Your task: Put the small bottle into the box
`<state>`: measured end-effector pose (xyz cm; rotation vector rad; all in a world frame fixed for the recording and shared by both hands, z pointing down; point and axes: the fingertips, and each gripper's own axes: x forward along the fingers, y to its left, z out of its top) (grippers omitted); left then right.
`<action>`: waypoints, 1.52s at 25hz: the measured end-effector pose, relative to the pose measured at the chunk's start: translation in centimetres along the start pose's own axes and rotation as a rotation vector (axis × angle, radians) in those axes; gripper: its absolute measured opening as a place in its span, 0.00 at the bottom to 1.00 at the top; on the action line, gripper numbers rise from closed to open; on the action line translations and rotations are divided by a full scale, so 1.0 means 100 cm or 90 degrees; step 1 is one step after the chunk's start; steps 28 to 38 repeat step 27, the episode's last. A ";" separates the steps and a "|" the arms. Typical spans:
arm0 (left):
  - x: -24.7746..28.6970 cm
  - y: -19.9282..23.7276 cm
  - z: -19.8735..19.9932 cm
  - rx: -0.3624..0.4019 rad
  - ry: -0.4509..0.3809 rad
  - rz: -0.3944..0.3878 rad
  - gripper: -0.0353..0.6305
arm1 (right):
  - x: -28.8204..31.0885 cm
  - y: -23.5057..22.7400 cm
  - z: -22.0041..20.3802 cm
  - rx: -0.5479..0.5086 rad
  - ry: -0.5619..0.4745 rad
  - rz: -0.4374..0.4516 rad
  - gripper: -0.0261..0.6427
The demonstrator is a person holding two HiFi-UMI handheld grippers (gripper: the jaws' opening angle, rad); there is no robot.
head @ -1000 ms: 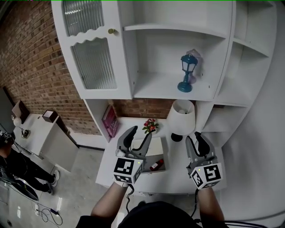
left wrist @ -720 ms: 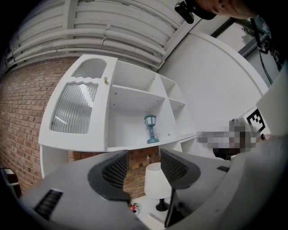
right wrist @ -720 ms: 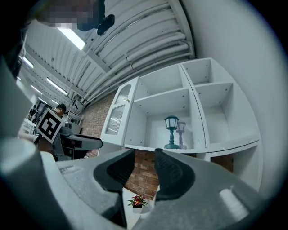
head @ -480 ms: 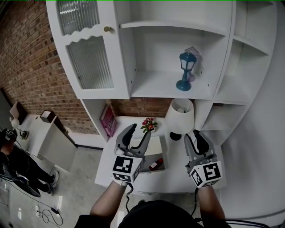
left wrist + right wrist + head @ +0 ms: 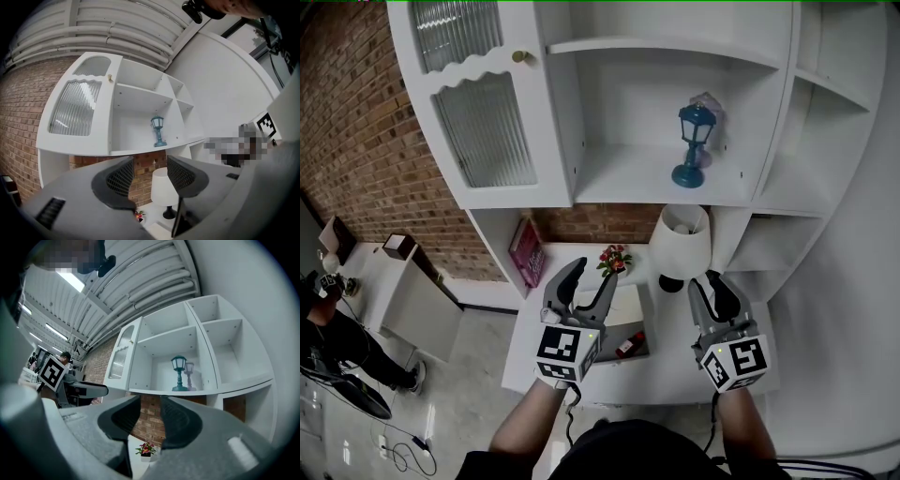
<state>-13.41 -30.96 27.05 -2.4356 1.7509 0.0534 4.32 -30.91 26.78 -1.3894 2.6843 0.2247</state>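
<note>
The small bottle (image 5: 629, 345) lies in the box (image 5: 649, 319), its long axis slanting near-left to far-right. Beside the box, the left gripper (image 5: 595, 276) and right gripper (image 5: 707, 281) gape empty.

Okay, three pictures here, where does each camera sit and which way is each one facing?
Head view: on the person's head, facing steeply down at the desk and shelves; both forearms, the left gripper and the right gripper show.
Left gripper view: on the left gripper, facing along its open jaws up at the shelves; those jaws and the right gripper's cube show.
Right gripper view: on the right gripper, facing the shelves likewise; its open jaws and the left gripper show.
Shared: all three see the lantern.
</note>
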 end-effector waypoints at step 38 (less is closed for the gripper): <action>0.029 0.004 -0.030 -0.031 0.022 -0.005 0.38 | 0.017 -0.015 -0.014 -0.010 0.012 -0.003 0.22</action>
